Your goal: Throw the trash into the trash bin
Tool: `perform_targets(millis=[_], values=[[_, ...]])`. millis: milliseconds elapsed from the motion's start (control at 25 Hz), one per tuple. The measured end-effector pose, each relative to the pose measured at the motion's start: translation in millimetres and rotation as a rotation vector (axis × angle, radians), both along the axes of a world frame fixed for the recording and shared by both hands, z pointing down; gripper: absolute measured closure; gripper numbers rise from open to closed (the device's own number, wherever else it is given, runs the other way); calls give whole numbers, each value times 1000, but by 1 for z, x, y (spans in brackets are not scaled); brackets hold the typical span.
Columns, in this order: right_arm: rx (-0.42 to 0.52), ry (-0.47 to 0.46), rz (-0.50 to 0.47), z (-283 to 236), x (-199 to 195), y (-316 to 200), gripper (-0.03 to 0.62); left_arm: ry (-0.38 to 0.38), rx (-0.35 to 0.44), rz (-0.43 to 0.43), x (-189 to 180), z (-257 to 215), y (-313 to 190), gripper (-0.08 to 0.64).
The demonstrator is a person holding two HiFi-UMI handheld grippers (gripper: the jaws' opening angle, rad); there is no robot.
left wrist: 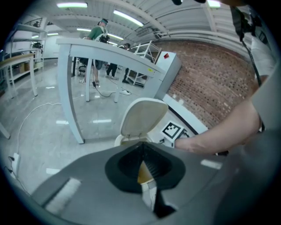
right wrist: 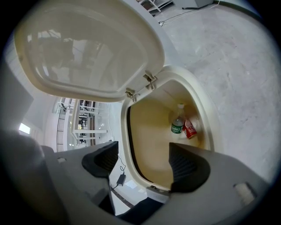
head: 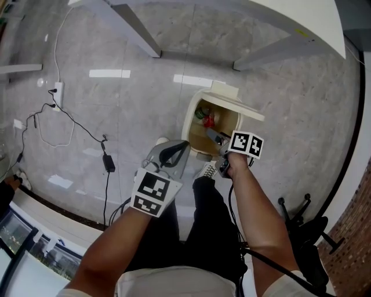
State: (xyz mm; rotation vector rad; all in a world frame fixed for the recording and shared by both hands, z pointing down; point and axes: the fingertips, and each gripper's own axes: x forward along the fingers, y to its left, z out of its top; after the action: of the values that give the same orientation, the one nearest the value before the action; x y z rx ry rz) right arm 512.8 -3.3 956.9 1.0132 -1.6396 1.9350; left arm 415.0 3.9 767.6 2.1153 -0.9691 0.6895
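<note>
The trash is lying at the bottom of the trash bin (right wrist: 147,127): a plastic bottle (right wrist: 178,124) with a green label and a red can (right wrist: 190,130), side by side against the far wall and apparently touching. The right gripper (right wrist: 144,154) is hanging just above the near edge of the opening, angled down into it. Its fingers (right wrist: 186,165) are standing wide apart with nothing between them, so the drop looks done. The sensible move now is to draw this gripper up and back towards the person. It should leave along the line it is pointing rather than swing sideways, because the hinged lid (right wrist: 88,48) is standing open just behind the opening and a nudge could knock it shut. A shoe (head: 207,169) is sitting at the bin's base, possibly on a pedal, though that cannot be told. If so, it should be pressing until the gripper is clear. The left gripper (left wrist: 142,154) is waiting beside the bin, near the person's legs, with its fingers (left wrist: 162,165) closed together and no object visible in them. Around the bin, a power adapter (head: 108,162) and its cable are lying on the grey floor (head: 133,98), and a white tabletop (head: 290,17) is standing beyond.
</note>
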Motion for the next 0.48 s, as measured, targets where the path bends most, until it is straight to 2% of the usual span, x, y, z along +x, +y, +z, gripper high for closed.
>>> perform_targets(millis=[80, 160, 320, 360, 440, 480], values=[[11, -11, 4, -5, 0, 2, 239, 7, -57, -24, 3, 8, 2, 552], [33, -16, 4, -14, 1, 2, 241, 13, -79, -27, 6, 10, 3, 552], [105, -14, -32, -44, 1, 1, 243, 0, -41, -2, 11, -5, -2, 552], [129, -12, -40, -56, 4, 1, 278, -4, -24, -4, 12, -13, -6, 552], [185, -3, -40, -84, 12, -2, 397, -4, -8, 8, 17, -26, -7, 552], [213, -5, -34, -102, 16, -3, 526, 1, -9, 22, 20, -32, -4, 552]])
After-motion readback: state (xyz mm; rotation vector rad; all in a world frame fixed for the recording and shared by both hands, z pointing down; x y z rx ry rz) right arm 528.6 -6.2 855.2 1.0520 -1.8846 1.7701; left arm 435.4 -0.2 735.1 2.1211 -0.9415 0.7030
